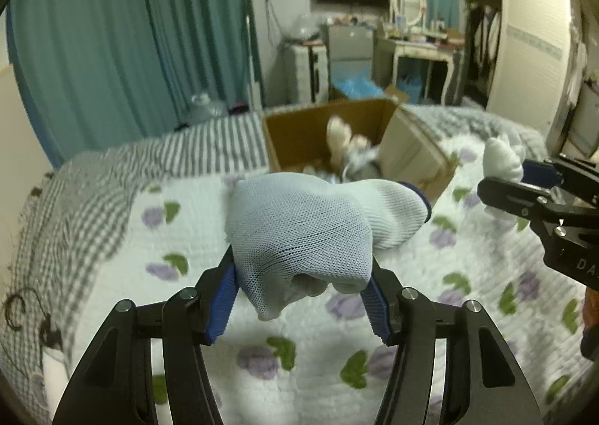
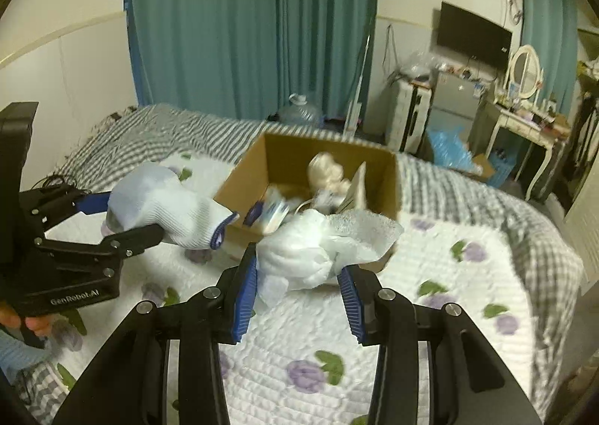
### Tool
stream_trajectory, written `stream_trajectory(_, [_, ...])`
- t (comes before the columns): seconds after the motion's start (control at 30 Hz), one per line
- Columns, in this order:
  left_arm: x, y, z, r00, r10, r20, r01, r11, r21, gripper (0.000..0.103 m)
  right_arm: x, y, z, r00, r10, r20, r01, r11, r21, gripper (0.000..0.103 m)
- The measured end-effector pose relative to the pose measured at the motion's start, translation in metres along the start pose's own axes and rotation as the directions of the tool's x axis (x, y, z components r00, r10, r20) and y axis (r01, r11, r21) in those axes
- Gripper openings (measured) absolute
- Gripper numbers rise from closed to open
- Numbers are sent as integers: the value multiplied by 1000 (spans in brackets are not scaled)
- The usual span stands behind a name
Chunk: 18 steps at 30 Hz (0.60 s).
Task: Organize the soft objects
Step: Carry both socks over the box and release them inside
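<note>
My left gripper (image 1: 301,271) is shut on a pale blue sock (image 1: 310,226) with a dark blue cuff, held above the bed; it also shows in the right wrist view (image 2: 164,206). My right gripper (image 2: 299,264) is shut on a bunched white cloth (image 2: 322,251), held just in front of an open cardboard box (image 2: 389,178). The box (image 1: 295,133) stands on the bed and holds a blond doll (image 2: 327,172) and other soft items. The right gripper shows at the right edge of the left wrist view (image 1: 513,193).
The bed has a white quilt with purple flowers (image 2: 430,331) and a grey striped blanket (image 2: 157,133). Teal curtains (image 2: 243,24), a water jug (image 2: 301,110), a small fridge (image 2: 453,95), a dressing table (image 2: 524,118) and a wardrobe (image 1: 524,36) stand beyond.
</note>
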State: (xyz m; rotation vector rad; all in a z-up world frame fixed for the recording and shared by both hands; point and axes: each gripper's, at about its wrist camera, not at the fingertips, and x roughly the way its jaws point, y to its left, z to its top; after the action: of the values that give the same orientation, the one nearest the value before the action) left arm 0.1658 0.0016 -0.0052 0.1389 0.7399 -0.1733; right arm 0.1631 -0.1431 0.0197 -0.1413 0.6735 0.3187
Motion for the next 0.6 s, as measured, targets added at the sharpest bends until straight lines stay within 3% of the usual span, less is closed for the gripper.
stream_trajectory(0.23, [9, -6, 42, 1000, -3, 26, 3, 1000, -3, 58, -4, -32, 26, 999, -42, 21, 41, 999, 15, 41])
stream_trajectory(0.6, [88, -7, 92, 1000, 9, -9, -9, 1000, -8, 61, 59, -69, 61, 998, -55, -1, 55, 998, 13, 41])
